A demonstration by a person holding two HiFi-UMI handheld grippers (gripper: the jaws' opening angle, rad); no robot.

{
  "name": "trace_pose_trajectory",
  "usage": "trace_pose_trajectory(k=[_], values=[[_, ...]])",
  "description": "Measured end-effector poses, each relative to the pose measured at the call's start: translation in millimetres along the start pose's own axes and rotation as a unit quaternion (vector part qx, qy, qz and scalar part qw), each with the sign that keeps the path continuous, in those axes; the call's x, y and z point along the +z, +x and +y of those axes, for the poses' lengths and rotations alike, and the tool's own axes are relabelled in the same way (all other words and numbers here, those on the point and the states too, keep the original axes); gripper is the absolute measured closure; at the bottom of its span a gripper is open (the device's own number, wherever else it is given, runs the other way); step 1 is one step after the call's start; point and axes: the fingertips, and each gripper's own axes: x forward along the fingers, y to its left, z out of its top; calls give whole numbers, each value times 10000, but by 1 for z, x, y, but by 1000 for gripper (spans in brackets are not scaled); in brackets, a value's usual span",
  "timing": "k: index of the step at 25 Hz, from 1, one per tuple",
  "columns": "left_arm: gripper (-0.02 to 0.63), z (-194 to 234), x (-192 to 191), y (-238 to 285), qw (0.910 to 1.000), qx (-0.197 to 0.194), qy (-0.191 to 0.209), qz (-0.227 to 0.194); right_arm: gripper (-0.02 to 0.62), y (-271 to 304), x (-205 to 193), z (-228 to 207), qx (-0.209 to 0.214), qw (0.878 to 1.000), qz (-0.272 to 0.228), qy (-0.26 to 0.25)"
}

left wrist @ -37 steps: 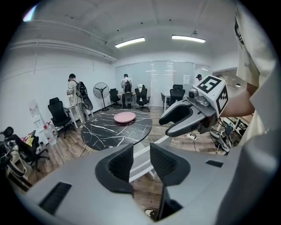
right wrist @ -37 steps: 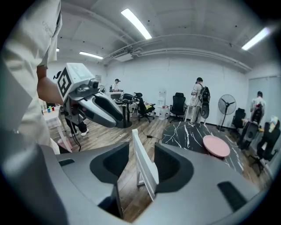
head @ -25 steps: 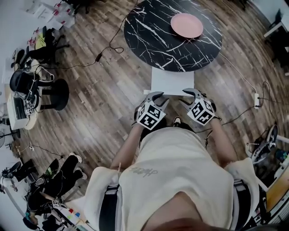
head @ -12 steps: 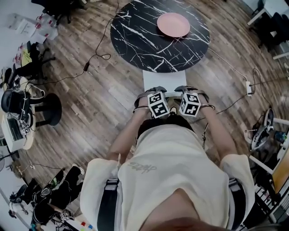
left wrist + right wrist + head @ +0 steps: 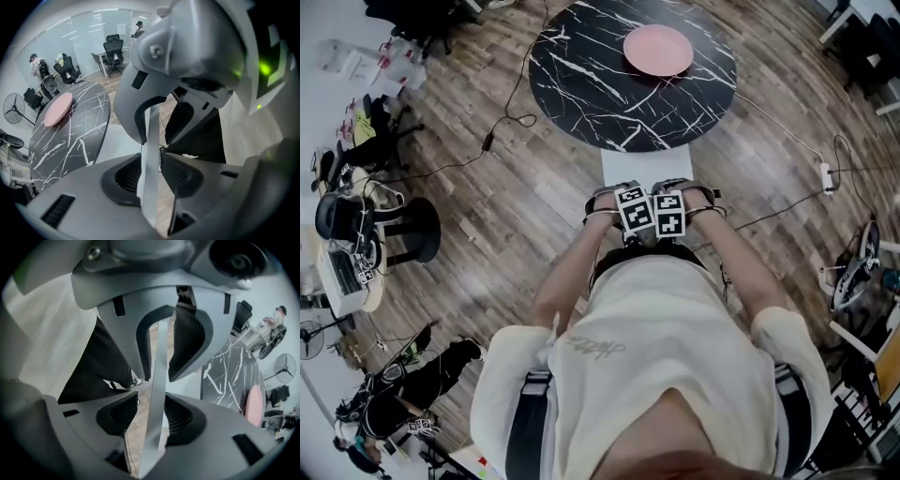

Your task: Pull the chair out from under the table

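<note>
Fingers (image 5: 183, 176) of the left gripper (image 5: 151, 150) opening, fingers (image 5: 180, 416) of the right gripper (image 5: 158, 385) apart, each pair astride the thin back edge of the white chair (image 5: 642, 161), pads not pressing, chair seat partly under the near edge of the round black marble table (image 5: 581, 75), pink plate (image 5: 658, 50) toward the table's far edge

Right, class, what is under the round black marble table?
The white chair reaches under the table at its near edge, and only its rear part shows. The table hides the rest of the chair and its own base.
</note>
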Motion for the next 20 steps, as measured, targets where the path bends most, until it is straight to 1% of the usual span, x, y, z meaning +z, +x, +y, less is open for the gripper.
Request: trace_pose_trajectory(k=[2,6,11,13,17,20], values=[[469,-2,-6,9,9999,-77,-32,80,408,6,-2,1,69,10000,24,-27],[469,-2,-15,22,9997,-92,-31,236,414,10,-4,0,109,9999,-41,-19],[474,0,-15,33,9997,-136,-124,178,430,14,-1,-2,119,9997,-191,-128],[474,0,-15,36,9997,-142,-23,184,436,16,-1,-2,160,9995,-231,-143],[477,-2,-18,44,9987,-62,389,320,440,22,-2,0,238,9993,-269,-106],[488,-1,-21,51,9987,-36,379,344,460,27,-1,-2,226,9992,-327,-65]])
